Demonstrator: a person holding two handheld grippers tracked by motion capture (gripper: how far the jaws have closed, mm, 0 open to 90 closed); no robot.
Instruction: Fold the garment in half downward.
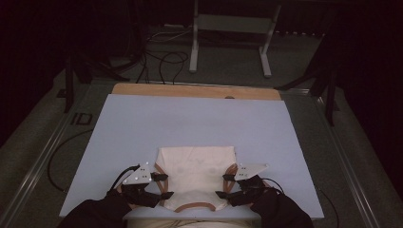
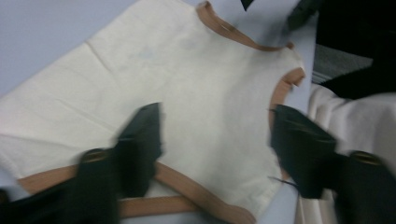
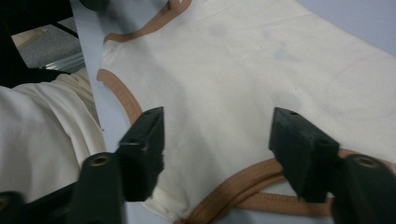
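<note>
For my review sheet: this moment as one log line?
left tool: open, over top | right tool: open, over top | top: flat on table

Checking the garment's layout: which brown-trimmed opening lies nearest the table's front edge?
The neck opening, a single wide curve between the two armholes, which sit at the sides beside each gripper.

Black sleeves, black grippers [image 1: 162,185] (grey triangular plates), trailing black cables

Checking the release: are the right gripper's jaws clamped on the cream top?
Apart. The right gripper view shows the right gripper jaws spread wide over the cream top.
</note>
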